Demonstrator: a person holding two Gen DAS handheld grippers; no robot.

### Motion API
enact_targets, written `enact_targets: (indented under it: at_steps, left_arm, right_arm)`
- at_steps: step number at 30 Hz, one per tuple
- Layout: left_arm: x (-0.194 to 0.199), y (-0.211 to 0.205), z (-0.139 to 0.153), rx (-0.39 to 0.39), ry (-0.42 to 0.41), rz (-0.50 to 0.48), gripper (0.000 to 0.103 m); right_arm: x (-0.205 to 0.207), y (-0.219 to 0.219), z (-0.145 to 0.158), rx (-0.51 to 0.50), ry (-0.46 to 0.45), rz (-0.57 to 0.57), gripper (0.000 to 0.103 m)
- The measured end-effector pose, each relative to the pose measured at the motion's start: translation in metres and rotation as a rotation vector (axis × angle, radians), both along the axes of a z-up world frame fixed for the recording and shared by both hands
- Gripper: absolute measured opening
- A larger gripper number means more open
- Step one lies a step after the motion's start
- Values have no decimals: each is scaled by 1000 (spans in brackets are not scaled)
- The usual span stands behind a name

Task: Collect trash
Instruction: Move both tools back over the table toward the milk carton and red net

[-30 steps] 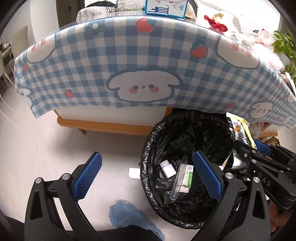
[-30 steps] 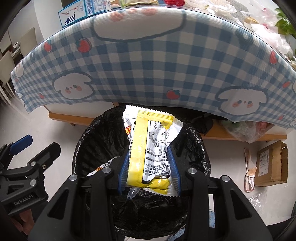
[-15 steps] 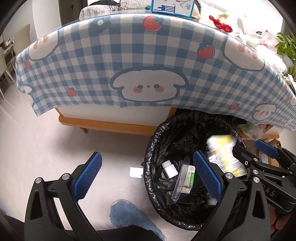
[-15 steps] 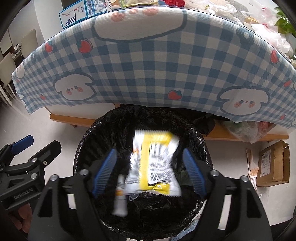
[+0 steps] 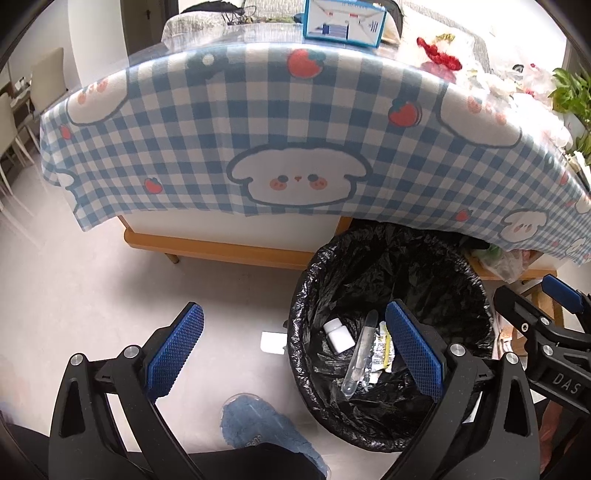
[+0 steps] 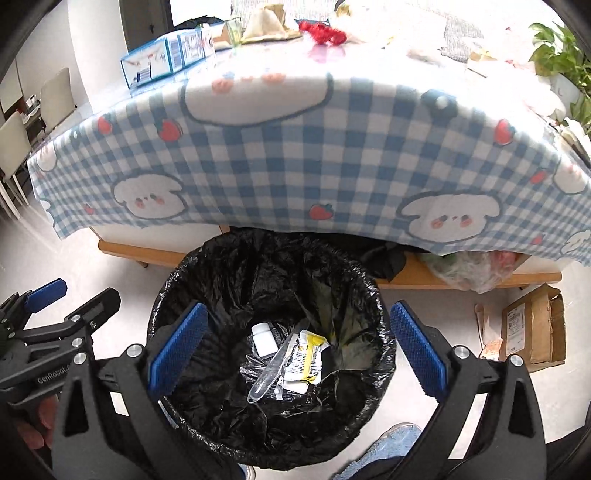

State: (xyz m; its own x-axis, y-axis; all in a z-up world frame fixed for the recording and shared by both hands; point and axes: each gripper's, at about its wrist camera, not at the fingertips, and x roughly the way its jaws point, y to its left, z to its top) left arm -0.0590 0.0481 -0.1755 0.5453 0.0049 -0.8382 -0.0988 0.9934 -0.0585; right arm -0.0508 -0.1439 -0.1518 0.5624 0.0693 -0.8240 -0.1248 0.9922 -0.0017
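The right hand-held gripper hangs over the black-lined trash bin, its blue pads spread wide with nothing between them; its jaws have just been opening. The yellow-and-white wrapper lies at the bottom of the bin on the crumpled black liner, touching a clear plastic tube that slants across it, and just beside a small white bottle (the wrapper's print is too small to read).

The left hand-held gripper is also spread wide and empty, set off to the bin's left side: one pad shows over the pale floor, the other over the bin's opening. From this view the same wrapper, tube and bottle sit low inside the bin. A small white scrap lies on the floor just outside the bin's rim, and a blue shoe shows at the lower edge.

The bin stands on the floor against the tabletop, partly under the hanging edge of a blue-and-white checked cloth printed with puppies and strawberries. On top of it rest a blue-and-white carton, some red bits and pale litter. A brown cardboard box sits on the floor to the bin's right, and a green plant stands at the tabletop's far right.
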Motion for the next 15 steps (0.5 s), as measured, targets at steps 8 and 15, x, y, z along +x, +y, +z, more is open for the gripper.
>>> enact_targets:
  at_steps: [8,15]
  left_arm:
    - [-8,-3,33,-13,-40,-10,97]
    - [-13,-5,63,1,-84,-20,97]
  right_arm:
    - [-5,-10,31,-4,-46,8,95]
    - [-8,-12,57,-24,-103,10,95]
